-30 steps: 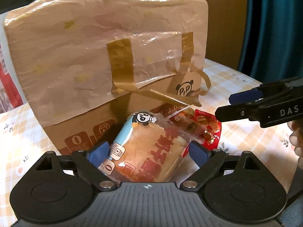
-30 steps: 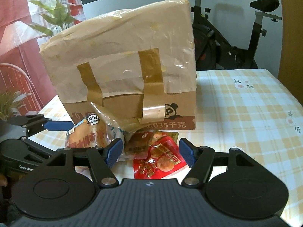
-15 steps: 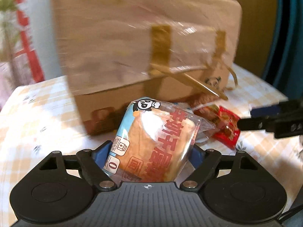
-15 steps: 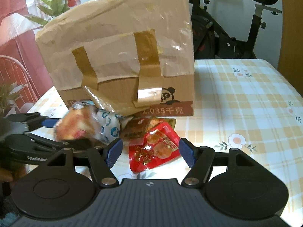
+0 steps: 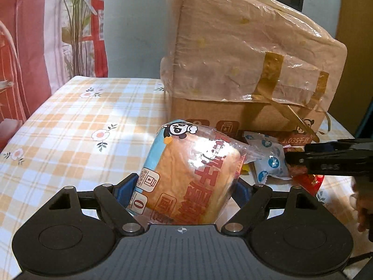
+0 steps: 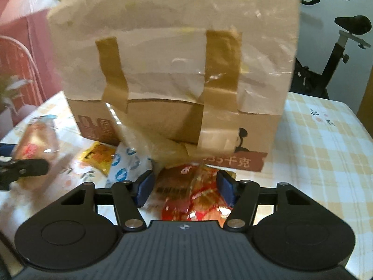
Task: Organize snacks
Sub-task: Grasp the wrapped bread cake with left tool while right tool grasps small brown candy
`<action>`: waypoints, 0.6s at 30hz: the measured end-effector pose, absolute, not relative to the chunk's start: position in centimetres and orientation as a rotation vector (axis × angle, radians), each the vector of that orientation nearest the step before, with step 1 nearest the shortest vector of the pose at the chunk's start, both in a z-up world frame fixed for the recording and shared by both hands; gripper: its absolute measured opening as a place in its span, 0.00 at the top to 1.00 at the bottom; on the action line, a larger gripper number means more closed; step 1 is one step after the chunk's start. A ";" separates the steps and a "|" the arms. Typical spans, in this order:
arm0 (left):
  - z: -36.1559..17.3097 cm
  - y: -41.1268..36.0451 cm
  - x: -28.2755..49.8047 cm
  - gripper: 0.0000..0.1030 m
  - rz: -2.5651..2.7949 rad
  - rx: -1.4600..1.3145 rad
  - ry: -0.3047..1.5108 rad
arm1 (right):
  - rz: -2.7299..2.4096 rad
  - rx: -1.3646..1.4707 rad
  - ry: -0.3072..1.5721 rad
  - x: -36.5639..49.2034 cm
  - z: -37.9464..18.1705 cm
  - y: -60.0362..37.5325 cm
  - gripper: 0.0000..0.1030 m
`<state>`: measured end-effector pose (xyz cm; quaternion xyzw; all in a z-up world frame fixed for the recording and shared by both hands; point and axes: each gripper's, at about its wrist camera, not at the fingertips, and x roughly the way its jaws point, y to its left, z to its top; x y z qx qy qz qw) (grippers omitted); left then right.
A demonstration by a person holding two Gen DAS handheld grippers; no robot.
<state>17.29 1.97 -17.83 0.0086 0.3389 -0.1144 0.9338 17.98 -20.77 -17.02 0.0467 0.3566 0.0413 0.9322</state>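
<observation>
**Desk:** What was in the left gripper [image 5: 184, 190] when the shutter fired?

**Photographer:** A wrapped bread bun [image 5: 188, 177], clear plastic with red characters and a cartoon panda on its blue end. The blue pads pinched it from both sides, and the bun stood tilted between them, raised off the checked tablecloth [image 5: 70, 126].

**Desk:** And the right gripper [image 6: 184, 186]?

**Photographer:** Its jaws were closing around a red snack packet [image 6: 193, 193] lying on the cloth just in front of the cardboard box [image 6: 172, 70]. The packet sat between the two blue pads; a gap showed beside the left pad, and that view was too blurred to tell whether the other pad touched it.

**Desk:** What lay around them?

**Photographer:** A white pouch with blue dots [image 6: 128, 165] lay just beside the red packet, touching the box's foot, and a small yellow packet [image 6: 100, 156] sat next to that. From the left wrist view the same white pouch [image 5: 268, 161] appeared behind the bun, with the right gripper's dark finger [image 5: 331, 161] reaching in over it.

**Desk:** And the box?

**Photographer:** It stood upright on the table, its upper part wrapped in crinkled plastic and strapped with brown tape, a panda logo printed near one lower corner. An exercise bike [image 6: 345, 46] stood behind the table.
</observation>
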 end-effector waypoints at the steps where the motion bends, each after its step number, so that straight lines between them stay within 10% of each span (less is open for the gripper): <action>1: -17.9 1.9 17.3 0.18 -0.235 0.017 0.695 | 0.083 0.084 0.742 18.4 -17.3 -20.4 0.40; 18: -19.4 2.2 17.7 0.18 -0.218 0.004 0.741 | 0.155 -0.137 0.633 14.9 -19.1 -16.8 0.64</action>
